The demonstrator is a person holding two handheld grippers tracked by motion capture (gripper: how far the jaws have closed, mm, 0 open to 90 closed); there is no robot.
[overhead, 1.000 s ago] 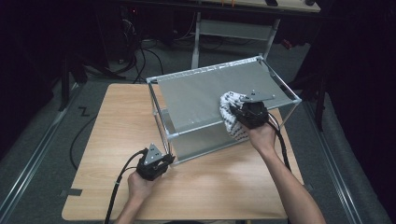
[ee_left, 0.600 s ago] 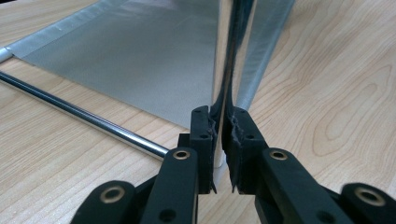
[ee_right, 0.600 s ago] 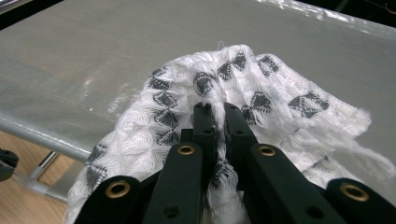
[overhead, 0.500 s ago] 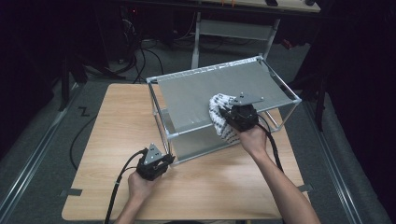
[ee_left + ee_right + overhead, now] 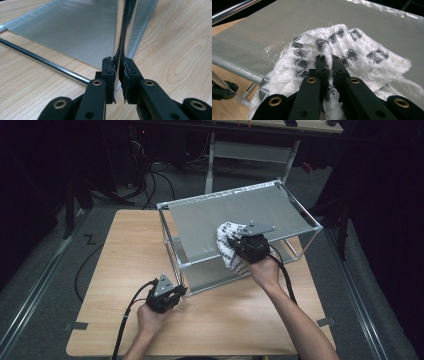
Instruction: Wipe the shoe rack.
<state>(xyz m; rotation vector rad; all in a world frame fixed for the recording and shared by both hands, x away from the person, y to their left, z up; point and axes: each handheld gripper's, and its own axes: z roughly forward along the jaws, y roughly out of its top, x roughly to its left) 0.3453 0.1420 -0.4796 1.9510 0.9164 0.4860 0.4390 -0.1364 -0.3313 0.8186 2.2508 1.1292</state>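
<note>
at the left of the high view, left gripper [image 5: 172, 292] low on the wooden table [image 5: 120, 250], just at the near left corner of the metal rack [image 5: 240, 227]; in the left gripper view, jaws nearly together and pinched on the rack's upright corner post [image 5: 120, 32], pads pressed against the shiny metal, a thin chrome rail [image 5: 45, 62] running off over the tabletop and the lower mesh shelf [image 5: 75, 30] spreading behind. evidently bracing the frame so it does not slide. further right, at the middle of the high view, the rack's grey top shelf [image 5: 250, 210], broad and mostly bare. at its near edge, right gripper [image 5: 240, 245] clamped on a white cloth with dark checks [image 5: 227, 247]; in the right gripper view, jaws close together with a bunch of the cloth [image 5: 352, 57] squeezed between them, the rest of the fabric fanned out flat on the shelf surface ahead and a fold hanging off the front edge. looks like wiping of the top shelf, under way rather than finished: cloth now on the near middle strip, far half and right end of the shelf not under it, no telling from the surface which parts are already clean. lower shelf seemingly untouched, possibly left to do.
</note>
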